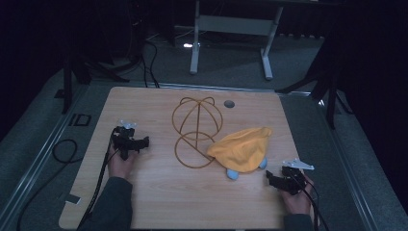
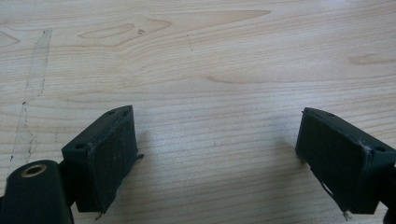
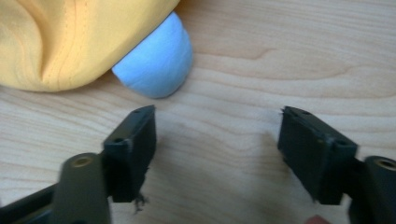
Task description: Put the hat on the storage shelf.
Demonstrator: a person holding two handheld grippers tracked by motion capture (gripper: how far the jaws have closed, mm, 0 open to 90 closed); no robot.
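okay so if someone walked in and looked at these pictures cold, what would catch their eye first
Most likely the bright yellow cloth bunched right of the table's middle, with pale blue rounded ends poking out from under its near edge. Next, the gold wire frame of loops lying at the centre, its right side touching the cloth. The left gripper and right gripper rest open on the wooden table, nothing between their jaws.

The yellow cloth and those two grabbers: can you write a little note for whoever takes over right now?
Left gripper: open, holding nothing, over bare table left of the wire frame.
Right gripper: open, holding nothing, near the table's right front, just short of the blue ball.
Yellow cloth lies bunched over pale blue balls, its left edge against the wire frame.
Done: nothing gripped so far.
Left: probably take hold of the cloth or ball; the right gripper is nearest.
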